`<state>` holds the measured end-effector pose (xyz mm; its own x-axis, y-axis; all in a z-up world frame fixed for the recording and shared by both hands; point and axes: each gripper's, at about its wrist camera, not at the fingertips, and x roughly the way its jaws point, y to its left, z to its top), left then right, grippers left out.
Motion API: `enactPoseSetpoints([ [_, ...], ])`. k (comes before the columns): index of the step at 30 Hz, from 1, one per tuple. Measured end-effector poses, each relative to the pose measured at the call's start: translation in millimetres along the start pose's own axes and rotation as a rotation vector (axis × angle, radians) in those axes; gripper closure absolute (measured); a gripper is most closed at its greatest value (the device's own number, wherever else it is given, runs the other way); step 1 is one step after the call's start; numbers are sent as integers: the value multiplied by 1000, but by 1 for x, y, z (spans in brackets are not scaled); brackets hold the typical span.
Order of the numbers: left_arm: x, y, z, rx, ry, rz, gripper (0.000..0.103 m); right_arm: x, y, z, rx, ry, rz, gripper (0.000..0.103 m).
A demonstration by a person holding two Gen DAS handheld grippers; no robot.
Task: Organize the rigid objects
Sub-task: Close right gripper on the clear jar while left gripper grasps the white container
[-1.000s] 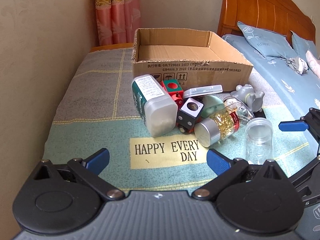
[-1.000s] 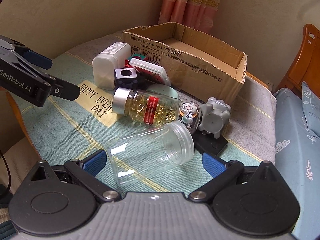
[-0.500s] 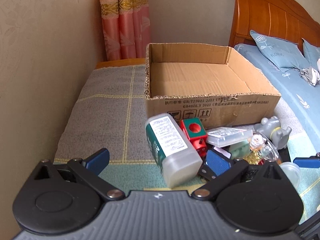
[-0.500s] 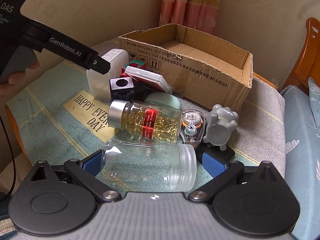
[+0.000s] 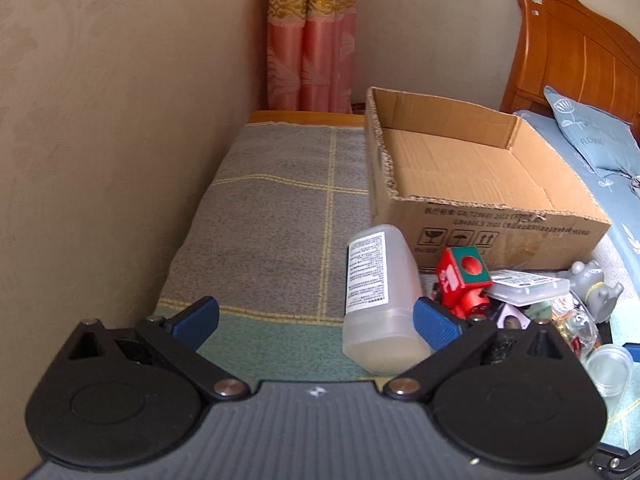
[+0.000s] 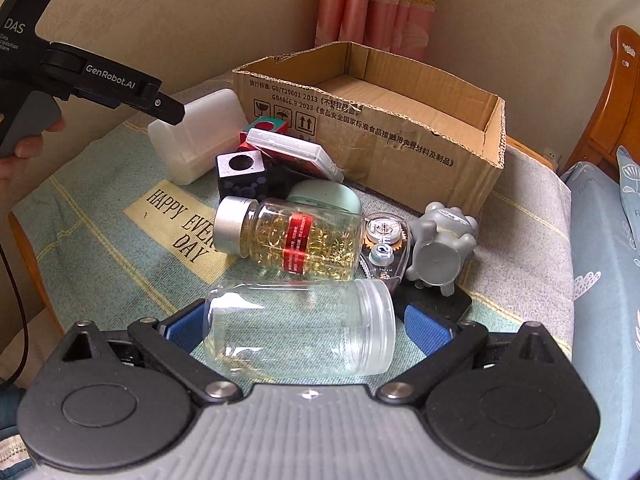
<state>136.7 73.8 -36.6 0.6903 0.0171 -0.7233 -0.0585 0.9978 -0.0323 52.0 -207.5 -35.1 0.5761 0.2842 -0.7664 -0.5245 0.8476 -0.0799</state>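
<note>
Left wrist view: cardboard box (image 5: pixel 472 168) empty; nothing sorted yet.
Pile: white bottle (image 5: pixel 380 296), capsule bottle (image 6: pixel 288 236) and others lie before the box.
Left gripper (image 5: pixel 316 318): fingers spread, holding nothing.
Right gripper (image 6: pixel 300 326): fingers spread around clear jar (image 6: pixel 300 326), not yet clamped.

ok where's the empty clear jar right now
In the right wrist view the empty clear jar lies on its side between the right gripper's open jaws, just in front of the capsule bottle.
</note>
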Motion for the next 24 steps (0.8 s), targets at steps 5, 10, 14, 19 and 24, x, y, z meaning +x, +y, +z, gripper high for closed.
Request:
enactPoseSetpoints([
  [5,3,9,-2,-8,11,19,1,-1,1,-2,10,4,-3,0],
  [10,7,-7,-14,76,17,-32,1,0,3,-4,1,17,0,0],
  [14,16,-20,-23,135,9,-50,1,2,5,-3,-8,21,0,0],
  [19,27,-23,-24,167,-33,-24,2,4,8,-2,-18,26,7,0],
  [24,35,-21,-21,157,-24,-15,5,7,10,0,-26,29,3,0],
])
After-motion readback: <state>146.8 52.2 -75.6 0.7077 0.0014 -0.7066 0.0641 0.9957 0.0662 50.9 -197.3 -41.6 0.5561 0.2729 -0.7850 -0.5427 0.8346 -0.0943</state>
